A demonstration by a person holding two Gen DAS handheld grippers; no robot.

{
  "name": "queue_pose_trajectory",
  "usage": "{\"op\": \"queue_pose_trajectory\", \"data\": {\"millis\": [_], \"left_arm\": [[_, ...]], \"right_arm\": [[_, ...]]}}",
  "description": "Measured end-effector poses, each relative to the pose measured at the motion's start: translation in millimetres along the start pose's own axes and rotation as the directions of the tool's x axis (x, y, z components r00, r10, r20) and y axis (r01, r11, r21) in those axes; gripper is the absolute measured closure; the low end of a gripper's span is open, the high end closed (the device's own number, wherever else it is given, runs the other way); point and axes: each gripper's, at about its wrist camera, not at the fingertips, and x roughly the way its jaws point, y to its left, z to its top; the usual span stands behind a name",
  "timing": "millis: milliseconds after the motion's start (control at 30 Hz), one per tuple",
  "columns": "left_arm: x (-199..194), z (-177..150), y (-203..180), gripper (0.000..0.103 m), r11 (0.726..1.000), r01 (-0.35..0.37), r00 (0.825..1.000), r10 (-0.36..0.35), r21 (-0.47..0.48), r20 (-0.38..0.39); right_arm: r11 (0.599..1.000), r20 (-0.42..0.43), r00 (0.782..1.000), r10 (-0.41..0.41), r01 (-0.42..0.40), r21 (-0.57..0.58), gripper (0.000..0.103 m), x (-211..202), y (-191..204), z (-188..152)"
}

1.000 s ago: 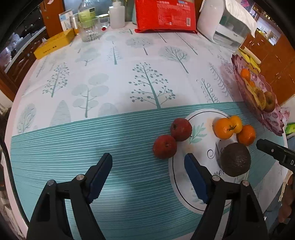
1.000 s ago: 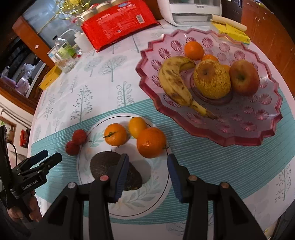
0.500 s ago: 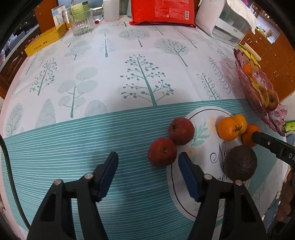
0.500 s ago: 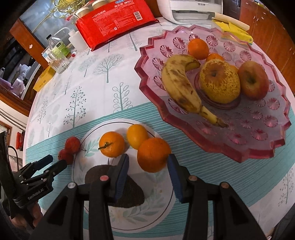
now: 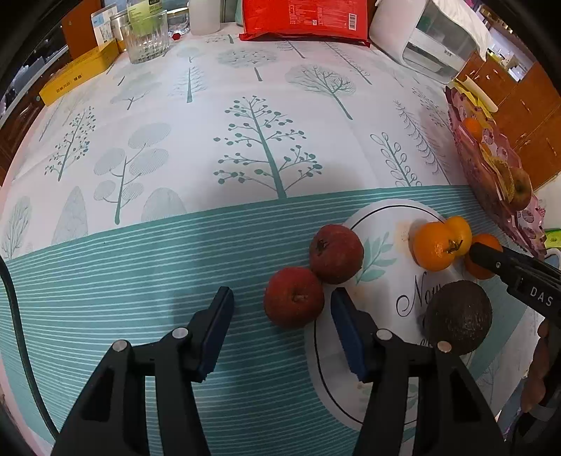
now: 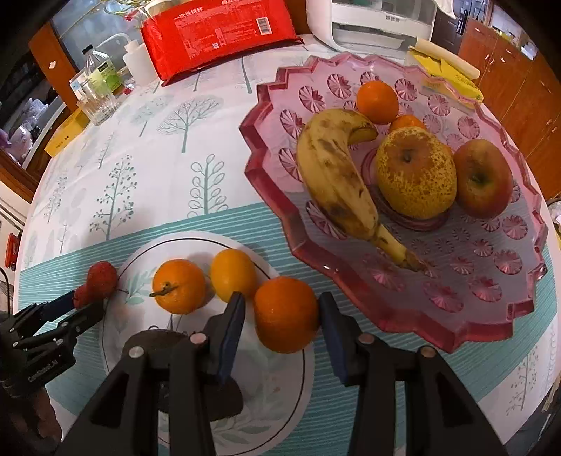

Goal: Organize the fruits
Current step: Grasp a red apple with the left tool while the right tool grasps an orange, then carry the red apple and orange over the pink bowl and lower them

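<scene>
Two small red fruits lie on the cloth at the white plate's (image 5: 382, 210) left rim. The nearer red fruit (image 5: 293, 297) sits between the tips of my left gripper (image 5: 282, 305), whose jaws are closing; a gap shows on both sides. On the plate are an avocado (image 5: 457, 317) and three oranges. The nearest orange (image 6: 285, 314) sits between the pads of my right gripper (image 6: 282, 312), with the right pad at its skin and a slit at the left pad. The other red fruit (image 5: 336, 253) touches the nearer one.
A pink glass dish (image 6: 455, 333) at the right holds a banana (image 6: 333, 175), a pear, an apple and two oranges. At the table's far edge stand a red packet (image 6: 217, 31), a glass (image 5: 145, 37), bottles, a yellow box and a white appliance.
My left gripper's jaws have narrowed and come down around the nearer red fruit. My right gripper has moved forward, so the orange that lay ahead now sits between its fingers.
</scene>
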Motion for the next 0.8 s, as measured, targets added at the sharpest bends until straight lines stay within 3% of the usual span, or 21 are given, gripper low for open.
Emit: {"op": "queue_pose_trajectory", "data": {"millis": [100,233,267,800], "left_arm": [[0.5,0.3,-1.6,0.047,1.000,-0.007,1.000,0.007,0.006,0.003],[-1.3,-0.1,-3.4,0.070,1.000,-0.005,1.000,0.005,0.017,0.001],[-1.4,-0.4,-3.8,0.071,1.000,-0.001,1.000,0.001,0.017,-0.002],[-35.9,-13.4,-8.0,0.072,1.000,-0.006,0.999,0.006,-0.004,0.053]], "right_arm": [[1.000,0.002,1.000,0.001,-0.001,0.004,0.060,2.6,-2.8,-0.5],[1.000,0.010,1.000,-0.001,0.001,0.002,0.064,3.6,-4.8,-1.5],[1.000,0.011,1.000,-0.002,0.002,0.001,0.064,3.8,-4.3,-1.6],[0.992,0.064,0.992,0.110,-0.106,-0.062,0.064,-45.4,10.4,-14.0]]}}
